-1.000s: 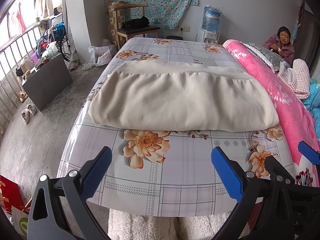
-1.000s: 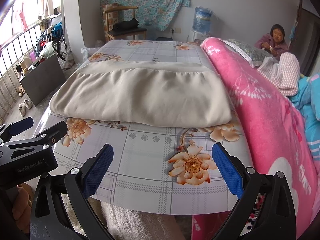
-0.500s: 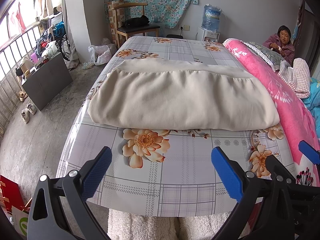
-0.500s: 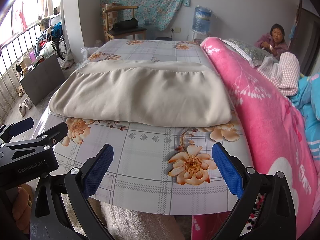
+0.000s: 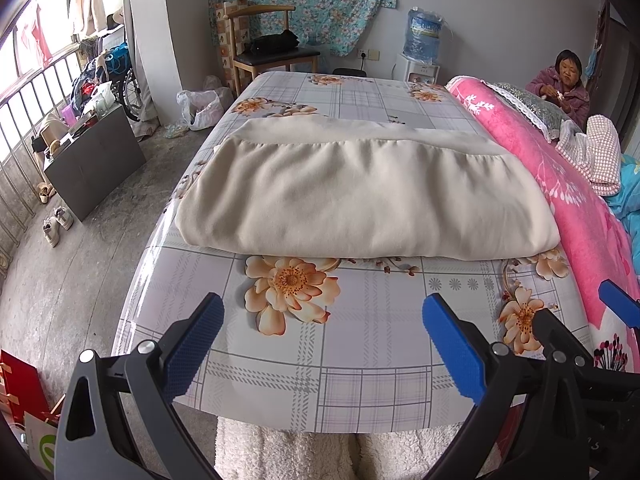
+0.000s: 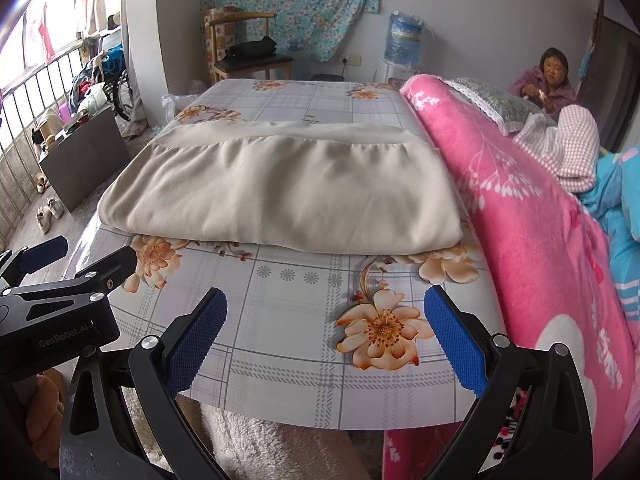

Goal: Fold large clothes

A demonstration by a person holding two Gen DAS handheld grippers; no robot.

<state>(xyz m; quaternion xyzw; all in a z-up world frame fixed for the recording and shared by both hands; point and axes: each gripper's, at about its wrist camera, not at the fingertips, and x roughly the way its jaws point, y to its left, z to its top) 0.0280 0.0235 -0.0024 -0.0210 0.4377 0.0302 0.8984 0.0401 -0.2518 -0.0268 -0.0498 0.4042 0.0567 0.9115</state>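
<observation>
Floral plaid table cover (image 5: 360,340) carries the cream folded garment (image 5: 360,196); left gripper (image 5: 320,340) and right gripper (image 6: 324,332) hover wide, empty; next, probably grasp its near edge

You have bare counter (image 5: 360,340) between your spread jaws and the folded beige garment (image 5: 360,196), nothing lying on it. The pink blanket (image 6: 520,220) walls off the right edge; the left side drops open to the floor (image 5: 80,260).
</observation>
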